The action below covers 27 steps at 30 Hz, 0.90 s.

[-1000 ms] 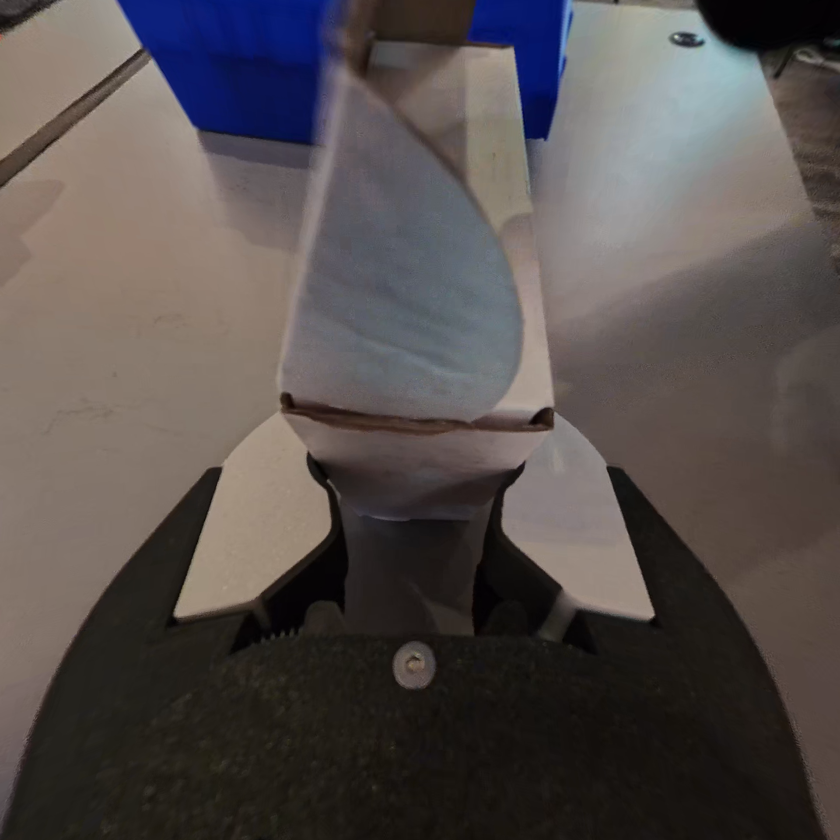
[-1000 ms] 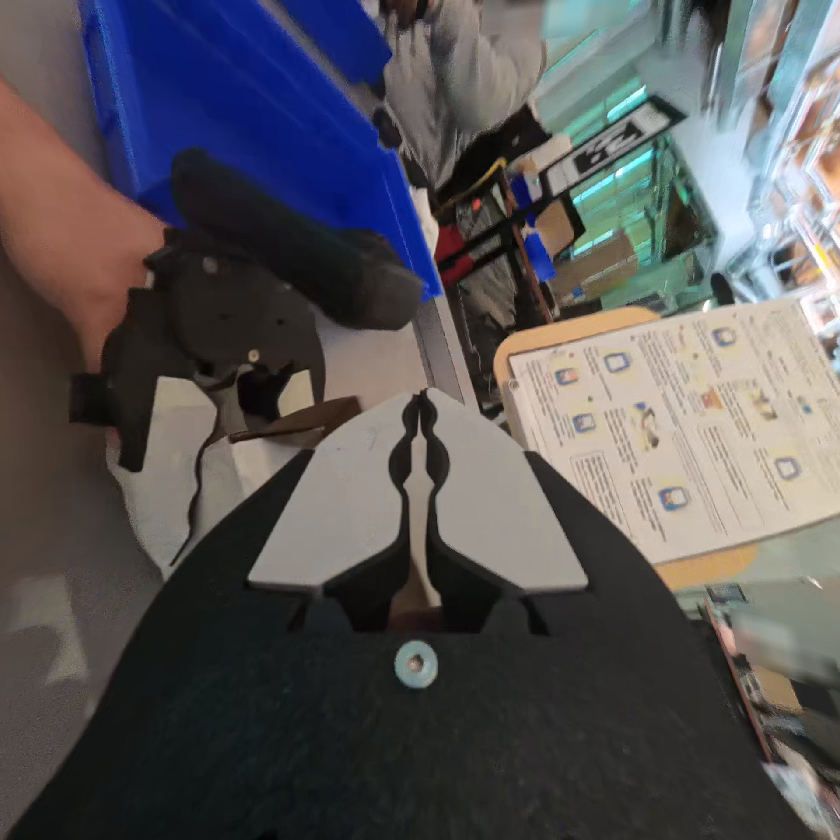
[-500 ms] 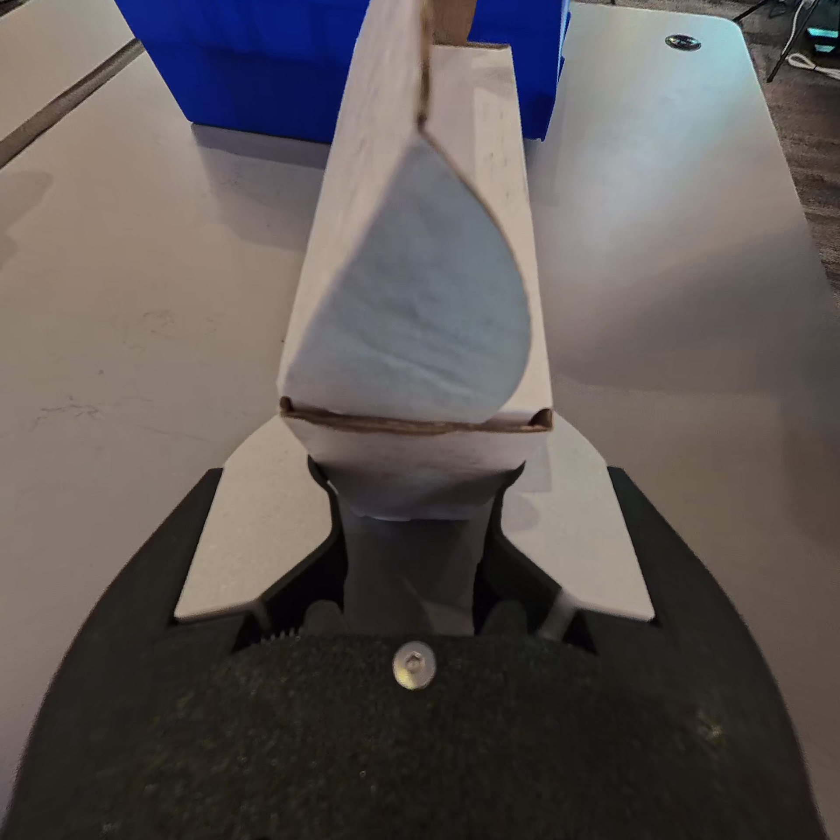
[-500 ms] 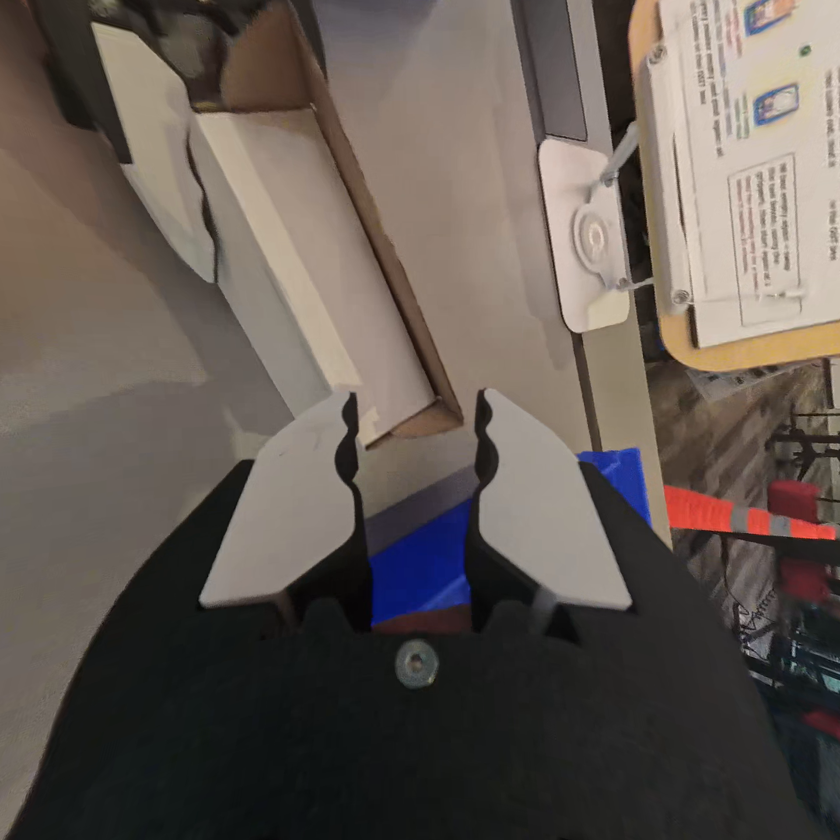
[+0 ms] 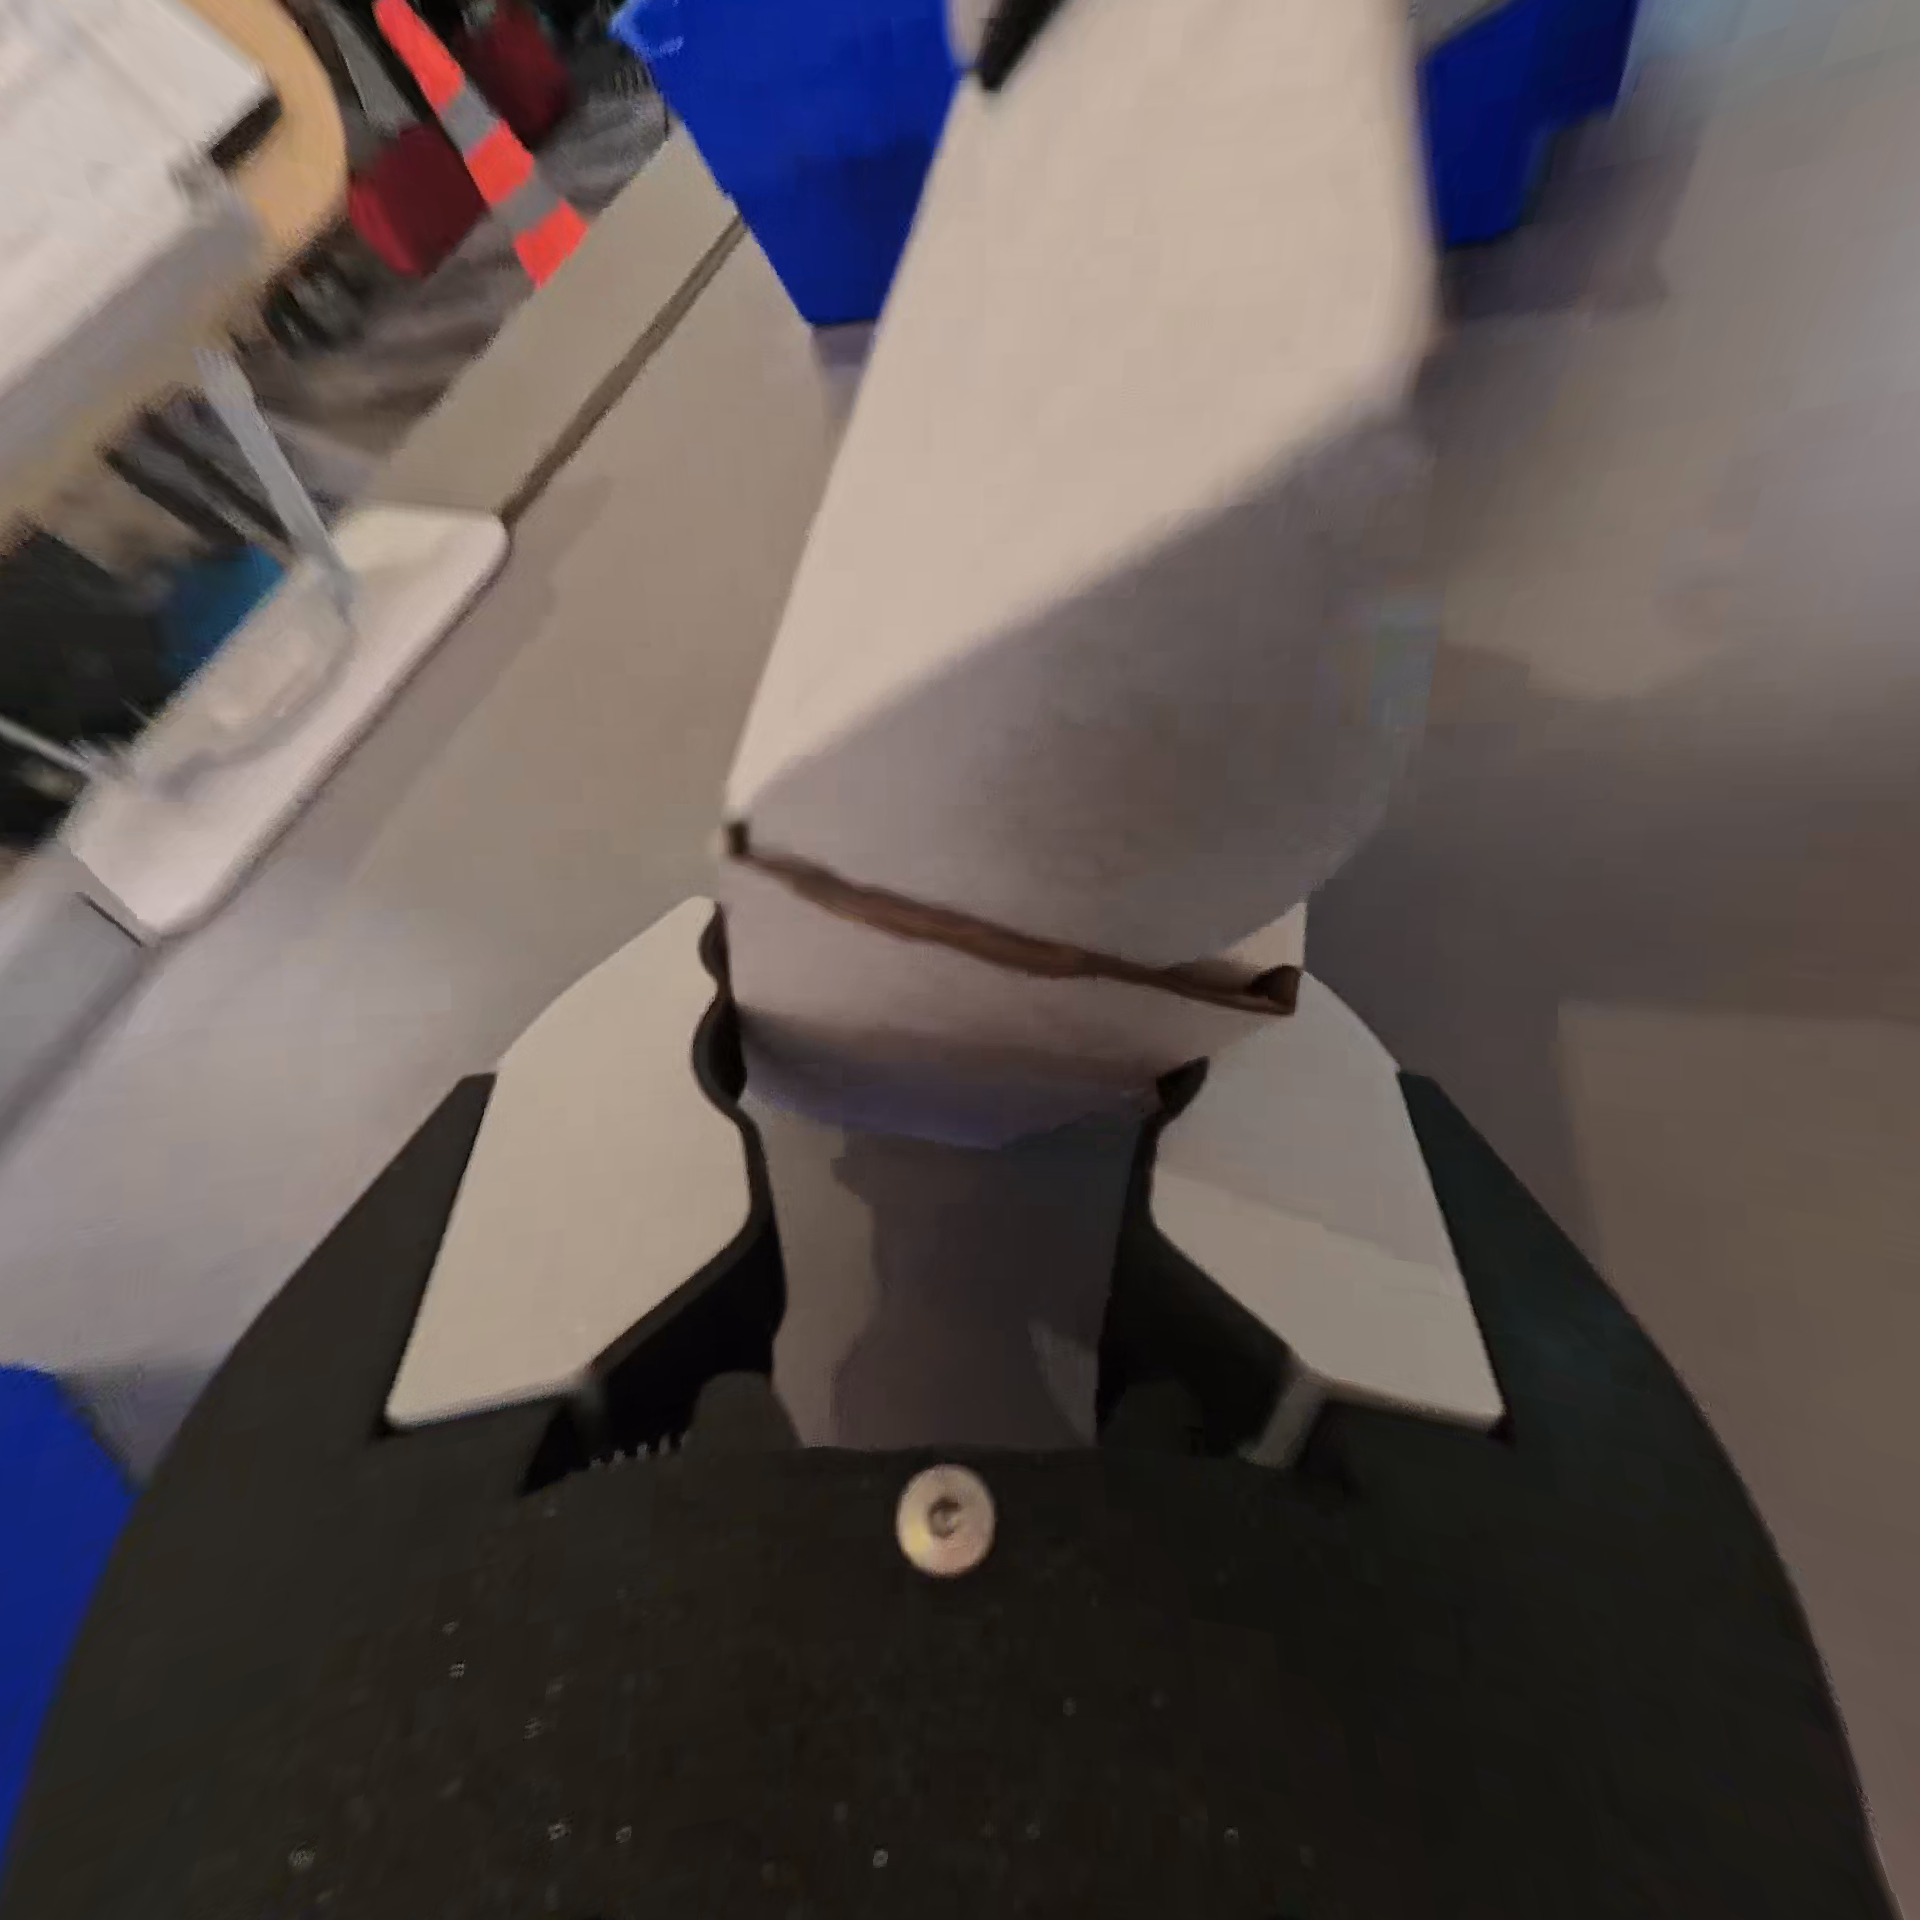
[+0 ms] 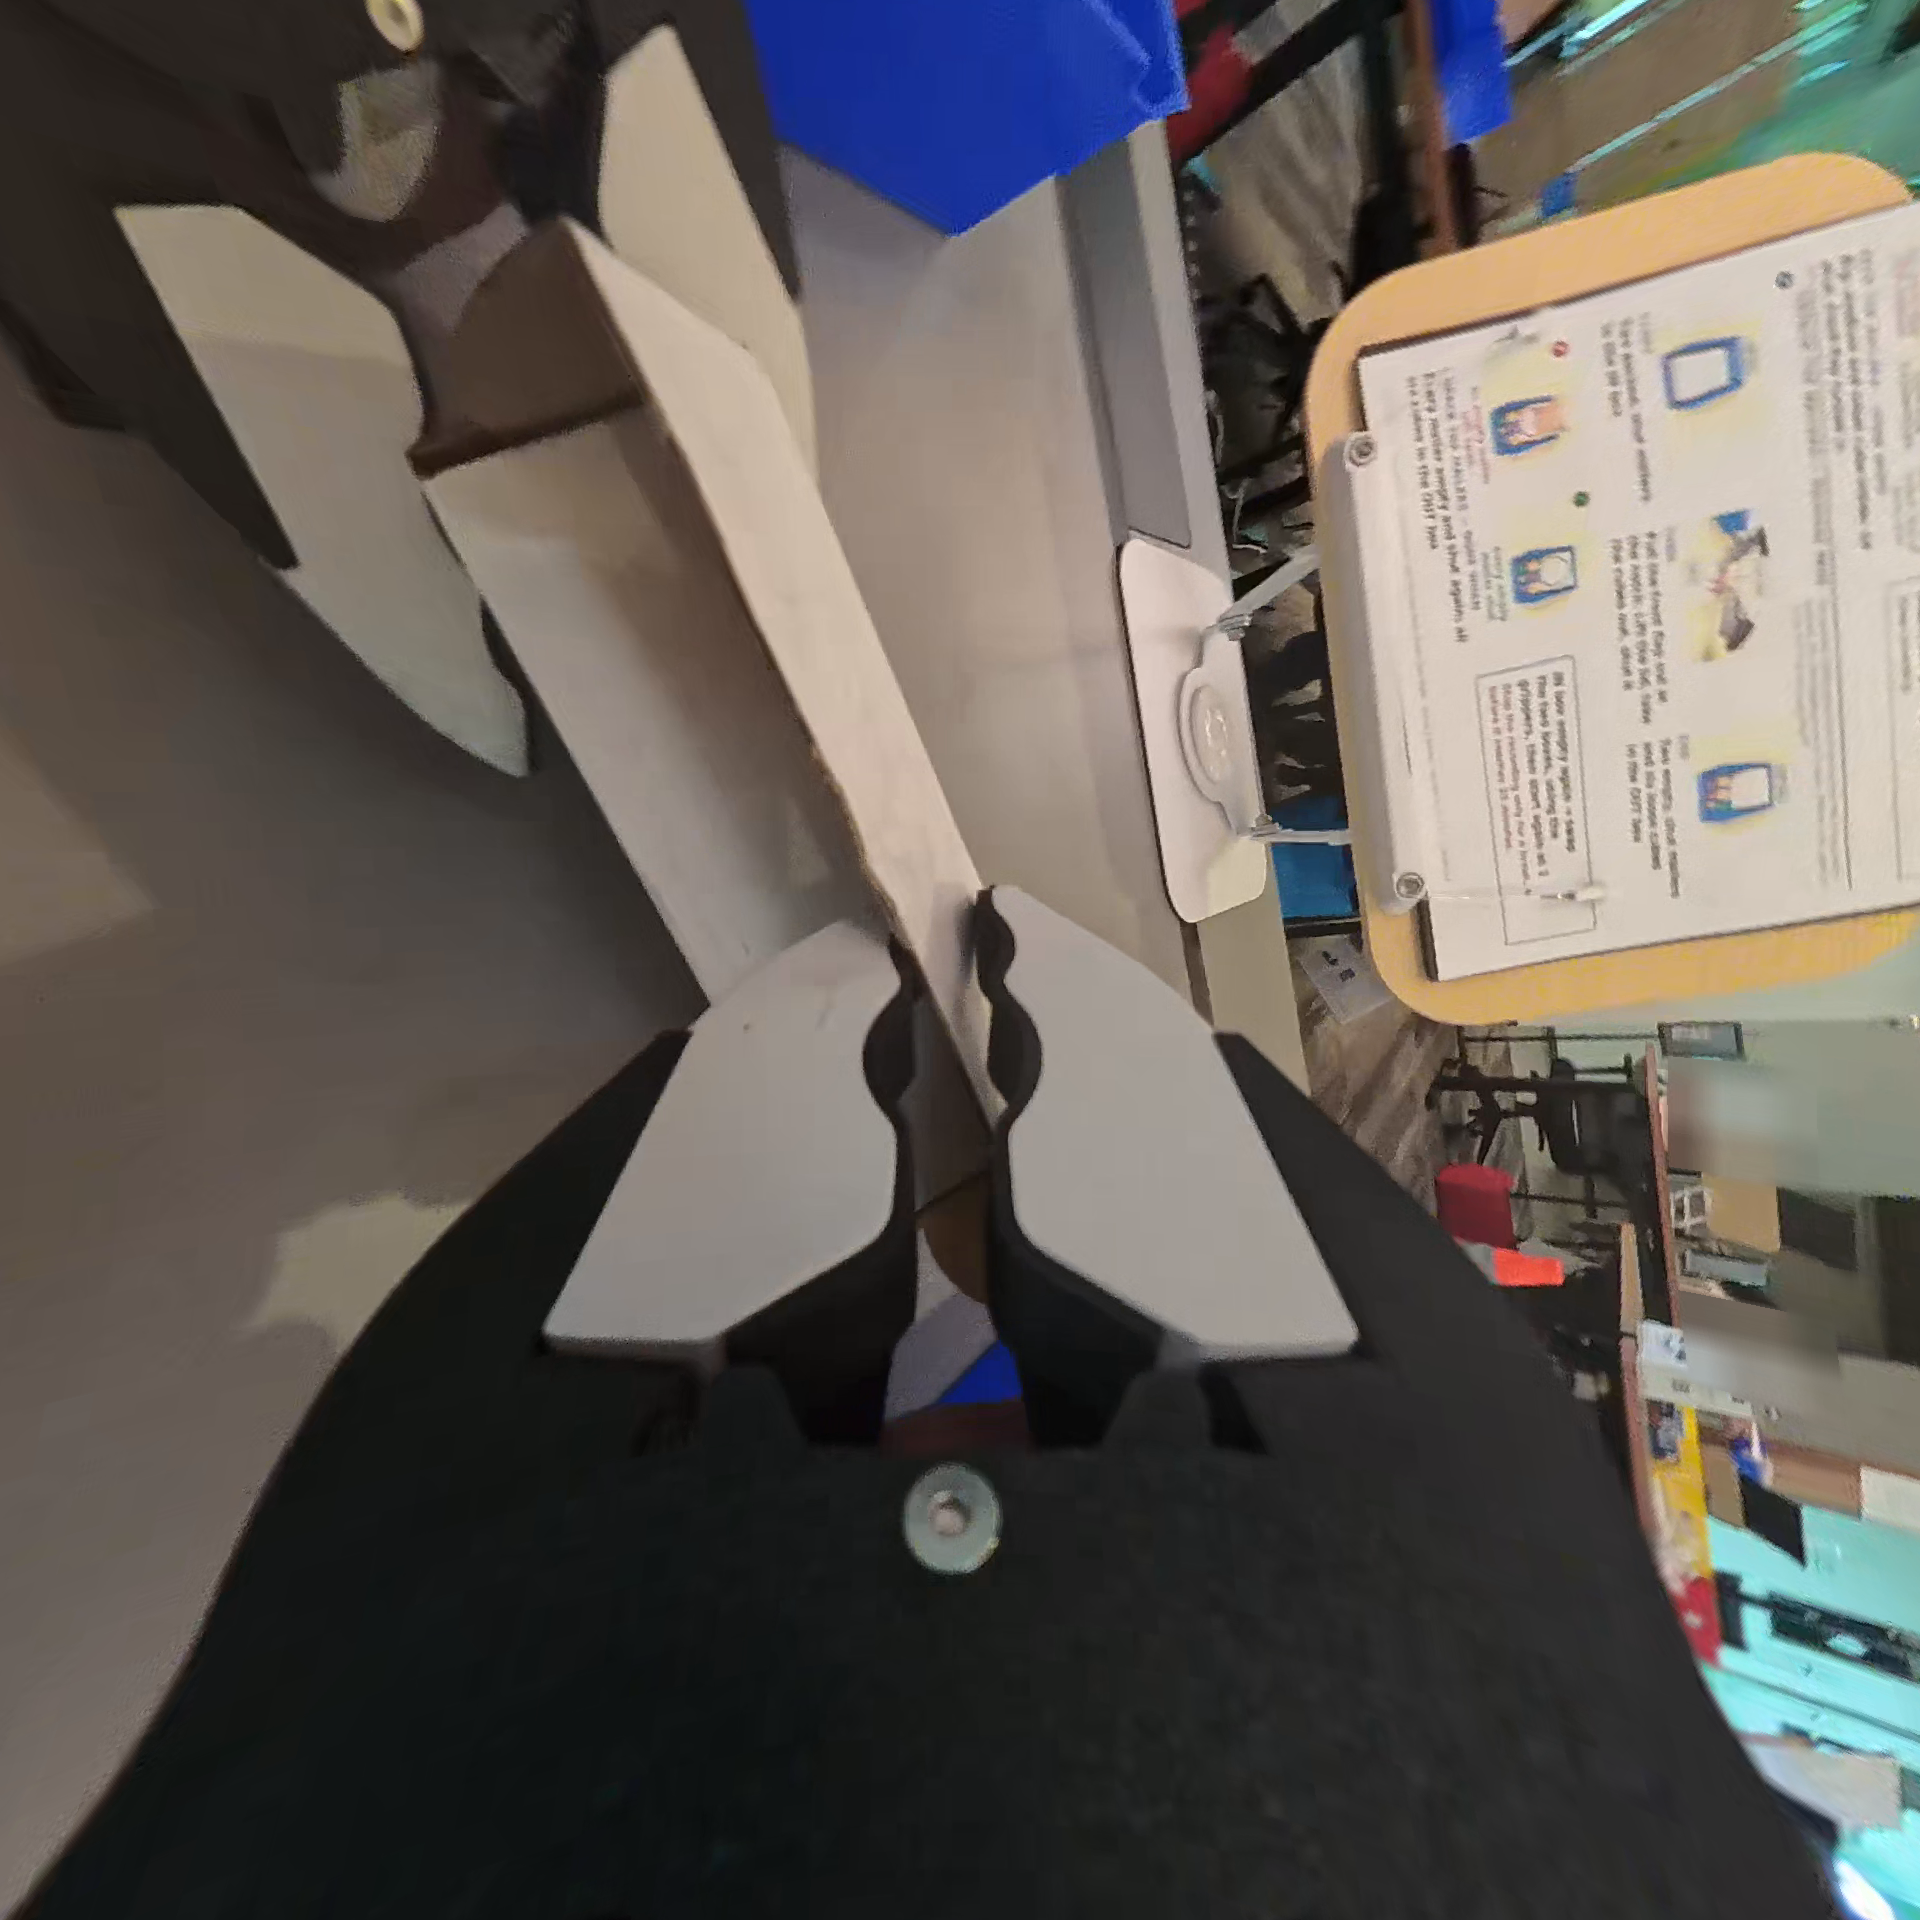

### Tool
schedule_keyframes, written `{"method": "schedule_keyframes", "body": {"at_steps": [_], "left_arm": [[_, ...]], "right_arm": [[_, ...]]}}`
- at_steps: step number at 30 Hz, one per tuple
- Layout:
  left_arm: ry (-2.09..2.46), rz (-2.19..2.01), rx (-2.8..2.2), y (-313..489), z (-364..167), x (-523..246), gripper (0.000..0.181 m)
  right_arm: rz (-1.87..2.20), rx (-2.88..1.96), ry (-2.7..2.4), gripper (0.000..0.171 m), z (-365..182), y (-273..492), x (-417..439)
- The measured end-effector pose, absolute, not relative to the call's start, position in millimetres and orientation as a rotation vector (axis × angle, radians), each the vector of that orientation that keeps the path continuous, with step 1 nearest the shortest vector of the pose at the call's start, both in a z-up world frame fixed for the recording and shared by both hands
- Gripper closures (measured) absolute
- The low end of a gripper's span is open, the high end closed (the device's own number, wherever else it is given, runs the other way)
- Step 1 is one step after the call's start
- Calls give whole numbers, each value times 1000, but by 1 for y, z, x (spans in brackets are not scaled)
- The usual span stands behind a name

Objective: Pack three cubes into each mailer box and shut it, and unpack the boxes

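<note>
Around: blue bins behind, instruction board off the table edge | mailer box held up between both grippers | left gripper clamps one box end | right gripper pinches its flap, tilted sideways.

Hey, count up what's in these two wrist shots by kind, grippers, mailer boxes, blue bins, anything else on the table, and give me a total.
Grippers: 2, the left gripper and the right gripper, both clamped on the box
White mailer box: 1
Blue bins: at least 2, a corner of another shows near the left gripper
Instruction sheet on a stand: 1
Cubes: 0 in view
Total: 6
</note>
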<state>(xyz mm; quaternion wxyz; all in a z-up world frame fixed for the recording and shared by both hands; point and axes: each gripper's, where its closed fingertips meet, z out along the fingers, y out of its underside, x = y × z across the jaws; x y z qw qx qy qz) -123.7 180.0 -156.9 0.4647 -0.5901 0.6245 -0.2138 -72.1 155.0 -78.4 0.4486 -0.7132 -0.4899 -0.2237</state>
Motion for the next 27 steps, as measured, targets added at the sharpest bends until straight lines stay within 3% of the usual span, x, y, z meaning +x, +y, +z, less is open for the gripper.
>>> {"method": "schedule_keyframes", "body": {"at_steps": [3,7,12,15,17,27], "left_arm": [[1386,-757,-1621,161,-147,-143,91],[1280,-982,-1751,133,-144,-162,102],[1311,-867,-1748,131,-150,-158,102],[1366,-724,-1692,135,-156,-152,112],[1408,-611,-1684,141,-164,-154,145],[1490,-613,-1752,139,-178,-143,154]], "right_arm": [[-625,-1718,-1127,163,-82,141,-75],[-660,-1736,-1101,167,-103,114,-84],[-594,-1761,-1133,169,-122,100,-94],[-506,-1794,-1171,169,-119,102,-95],[-440,-1806,-1183,168,-110,104,-92],[-329,-1823,-1159,168,-50,140,-62]]}}
